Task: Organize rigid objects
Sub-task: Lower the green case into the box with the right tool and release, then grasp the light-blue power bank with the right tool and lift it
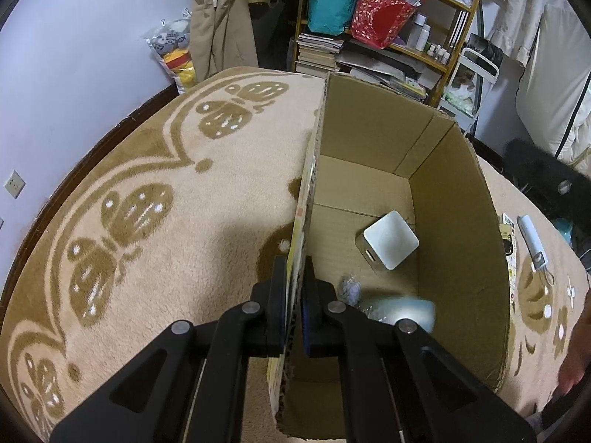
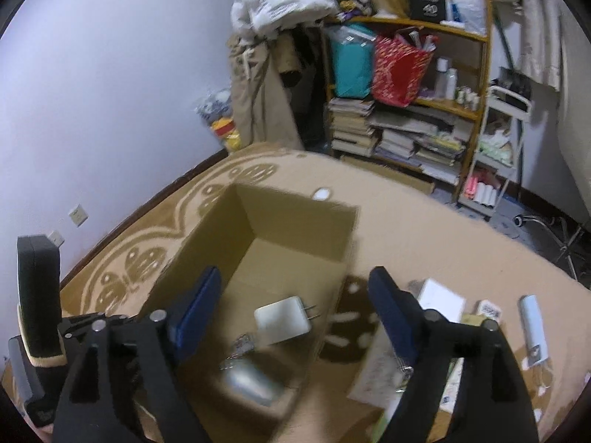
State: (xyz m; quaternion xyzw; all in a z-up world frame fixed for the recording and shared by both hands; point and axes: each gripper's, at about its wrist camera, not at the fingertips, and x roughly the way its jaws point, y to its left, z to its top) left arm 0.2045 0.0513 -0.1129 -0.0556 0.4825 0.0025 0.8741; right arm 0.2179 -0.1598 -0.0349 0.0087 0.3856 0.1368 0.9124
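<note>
An open cardboard box (image 1: 454,221) stands on the patterned carpet. My left gripper (image 1: 295,302) is shut on the box's left wall. Inside lie a white square charger (image 1: 390,245), a small grey crumpled item (image 1: 349,289) and a blurred pale blue-silver object (image 1: 402,312). In the right wrist view the box (image 2: 295,217) sits below my right gripper (image 2: 295,317), which is open and empty above it. The charger (image 2: 282,317) with its prongs and the blurred silver object (image 2: 251,380) show on the box floor.
On the carpet right of the box lie a white card box (image 2: 441,301), a light blue cylinder with a strap (image 2: 533,326), paper packets (image 2: 373,373) and a labelled item (image 2: 489,308). A cluttered shelf (image 2: 406,110) stands behind. A white disc (image 2: 320,194) lies beyond the box.
</note>
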